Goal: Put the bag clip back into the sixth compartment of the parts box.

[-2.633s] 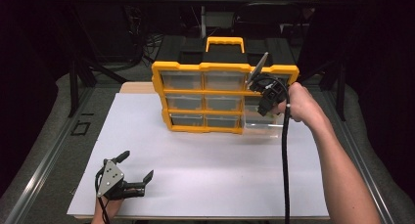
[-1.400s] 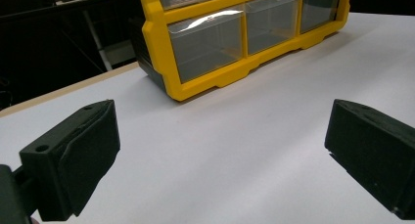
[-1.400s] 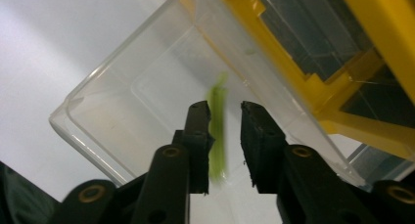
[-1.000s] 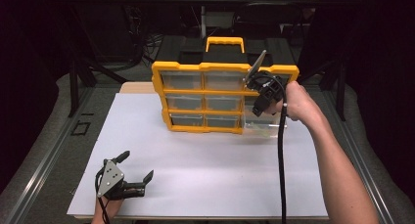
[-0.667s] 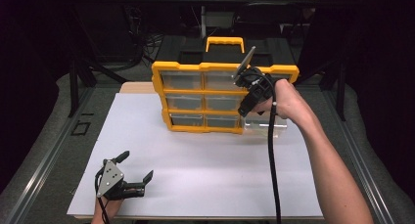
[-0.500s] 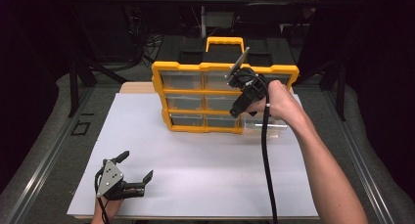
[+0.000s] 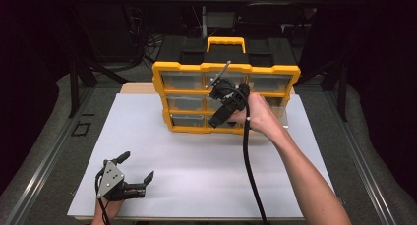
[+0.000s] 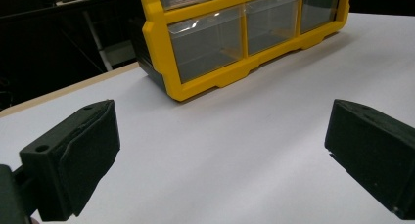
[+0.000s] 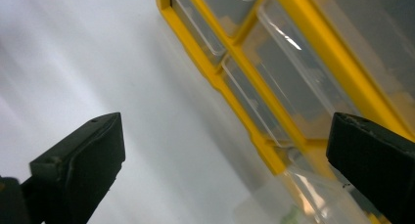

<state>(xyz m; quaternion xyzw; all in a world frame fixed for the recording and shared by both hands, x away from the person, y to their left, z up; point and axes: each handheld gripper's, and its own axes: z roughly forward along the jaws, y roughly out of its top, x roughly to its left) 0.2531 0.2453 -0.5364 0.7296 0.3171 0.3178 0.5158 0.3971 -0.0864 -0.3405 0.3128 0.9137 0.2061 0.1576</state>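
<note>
Right gripper (image 7: 220, 98) jaws are spread wide with nothing between them, having just been opening; they are held in front of the yellow-framed organiser with clear plastic drawers (image 7: 184, 80), which stands upright at the far side of the white sheet (image 7: 196, 171) on the bench. Left gripper (image 7: 129, 175) jaws are likewise apart and empty, parked near the sheet's near-left edge.

Risks, as judged:
- A clear drawer (image 7: 281, 112) at the lower right is pulled out; it could be knocked by the trailing black cable (image 7: 248, 161) or the forearm.
- The organiser could be pushed back or tipped if a jaw is driven into the frame.

The open drawer's protruding lip (image 9: 313, 190) is seen close up in the right gripper view; the organiser's lower-left corner (image 8: 176, 89) and its seating on the sheet are seen in the left gripper view.
</note>
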